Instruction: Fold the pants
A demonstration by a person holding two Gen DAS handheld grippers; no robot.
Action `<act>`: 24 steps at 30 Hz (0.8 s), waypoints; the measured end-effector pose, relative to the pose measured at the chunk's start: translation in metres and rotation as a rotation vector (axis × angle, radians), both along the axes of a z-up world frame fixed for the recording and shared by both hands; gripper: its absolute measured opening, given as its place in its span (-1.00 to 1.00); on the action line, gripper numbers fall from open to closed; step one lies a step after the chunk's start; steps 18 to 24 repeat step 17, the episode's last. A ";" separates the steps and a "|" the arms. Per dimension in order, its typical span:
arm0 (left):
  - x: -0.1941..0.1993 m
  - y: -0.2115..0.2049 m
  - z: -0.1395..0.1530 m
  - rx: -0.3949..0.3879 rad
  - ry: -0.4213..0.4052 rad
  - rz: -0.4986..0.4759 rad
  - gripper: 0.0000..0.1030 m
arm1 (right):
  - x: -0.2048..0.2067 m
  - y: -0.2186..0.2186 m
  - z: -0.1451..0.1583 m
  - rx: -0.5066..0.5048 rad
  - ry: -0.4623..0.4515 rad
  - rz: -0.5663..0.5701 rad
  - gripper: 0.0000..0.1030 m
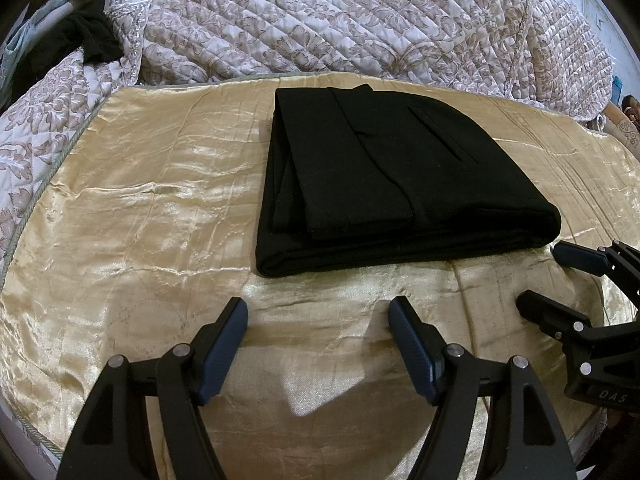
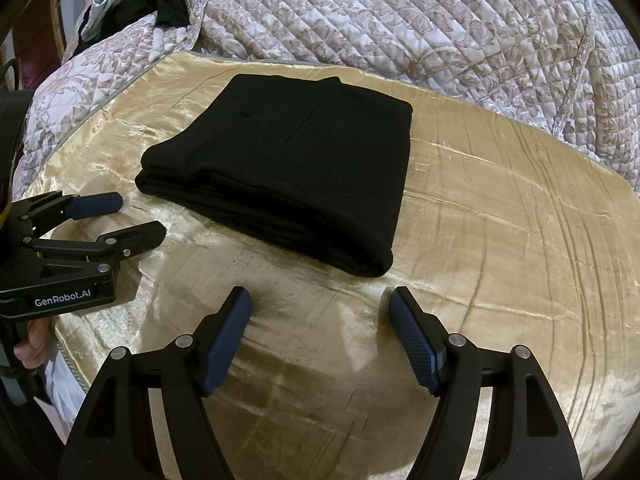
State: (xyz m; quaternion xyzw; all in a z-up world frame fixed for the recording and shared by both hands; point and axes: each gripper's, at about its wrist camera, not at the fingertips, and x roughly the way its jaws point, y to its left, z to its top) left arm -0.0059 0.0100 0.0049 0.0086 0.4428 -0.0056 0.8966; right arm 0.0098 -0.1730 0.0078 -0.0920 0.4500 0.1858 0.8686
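Left wrist view: black pants, folded into a thick rectangle, lie flat on a gold satin sheet at the middle of the scene. The left gripper sits near the bottom edge, its two blue-padded fingers spread wide and holding nothing, just short of the pants' near edge. At the right edge the right gripper is also spread and empty, its fingertips close to the near right corner of the pants. A quilt with a floral pattern is bunched along the far side, with a dark cloth at far left.

Right wrist view: the pants lie left of centre on the sheet. The right gripper is released, fingers apart over bare sheet. The left gripper enters from the left, released too, beside the pants' near left corner. The quilt fills the far side.
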 end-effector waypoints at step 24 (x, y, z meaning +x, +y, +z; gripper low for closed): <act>-0.001 0.000 0.000 -0.002 -0.004 0.003 0.47 | -0.003 0.002 0.001 -0.005 -0.017 0.003 0.43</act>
